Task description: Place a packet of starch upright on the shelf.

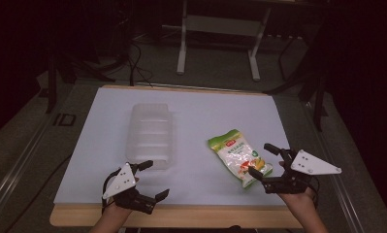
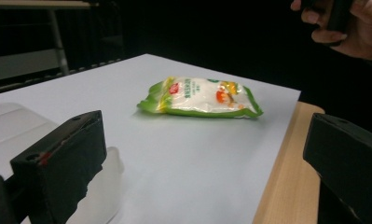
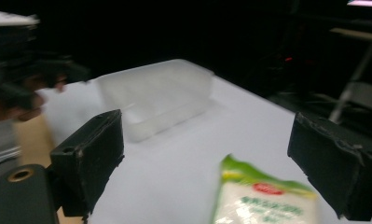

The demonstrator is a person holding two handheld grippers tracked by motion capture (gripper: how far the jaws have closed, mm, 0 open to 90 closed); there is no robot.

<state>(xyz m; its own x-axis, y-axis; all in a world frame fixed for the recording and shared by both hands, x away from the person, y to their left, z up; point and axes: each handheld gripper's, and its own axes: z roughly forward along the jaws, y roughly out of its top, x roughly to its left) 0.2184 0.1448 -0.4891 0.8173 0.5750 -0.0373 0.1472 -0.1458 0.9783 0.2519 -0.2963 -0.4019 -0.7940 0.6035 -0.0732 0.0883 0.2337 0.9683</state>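
Partly, right gripper [image 1: 264, 162] covers snack bag [image 1: 234, 154].

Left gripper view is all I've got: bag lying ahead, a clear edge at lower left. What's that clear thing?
Observer: A translucent plastic container, lying left of the snack bag on the white table mat in the high view.
Operator: Where's the right gripper relative to the bag?
Observer: The right gripper is at the bag's near-right end, one jaw beyond it, one before it, not closed on it.
Operator: Jaws open?
Observer: Yes. In the right gripper view its jaws stand wide apart with the bag between and ahead of them.
Operator: And mine?
Observer: The left gripper is open too, by the container's near end.
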